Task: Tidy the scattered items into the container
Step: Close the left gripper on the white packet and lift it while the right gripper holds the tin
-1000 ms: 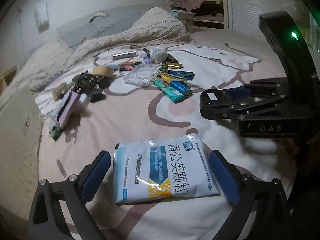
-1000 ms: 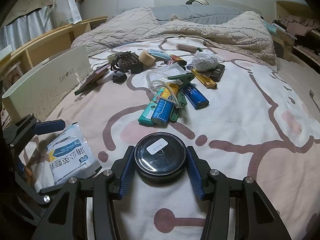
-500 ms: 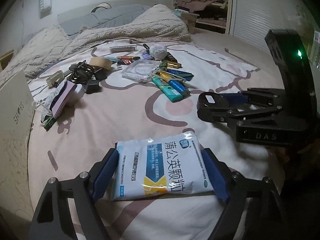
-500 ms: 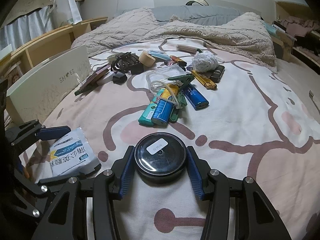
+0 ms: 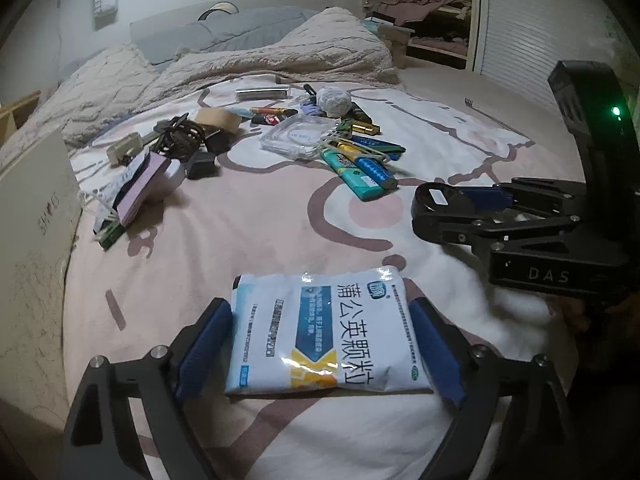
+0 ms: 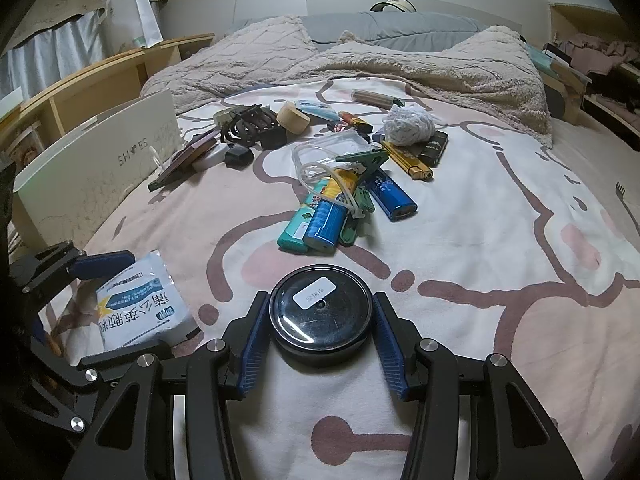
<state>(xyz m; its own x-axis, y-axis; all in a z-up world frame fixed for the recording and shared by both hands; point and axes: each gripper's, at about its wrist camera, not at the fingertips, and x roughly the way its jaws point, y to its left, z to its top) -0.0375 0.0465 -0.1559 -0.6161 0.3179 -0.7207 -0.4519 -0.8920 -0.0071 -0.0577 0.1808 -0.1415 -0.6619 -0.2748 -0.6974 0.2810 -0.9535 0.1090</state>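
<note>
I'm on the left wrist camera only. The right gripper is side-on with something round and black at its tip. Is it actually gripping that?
Observer: Yes. In the right wrist view, the right gripper has both blue pads against the sides of a round black tin with a white label on its lid.
Operator: The white box at my left edge, I can't read it. What is it?
Observer: Its side reads SHOES. The shoe box stands at the left side of the bed. Its inside doesn't show from there either.
Operator: Anything behind that box?
Observer: A wooden shelf runs along the wall, with a white paper bag standing on top.
</note>
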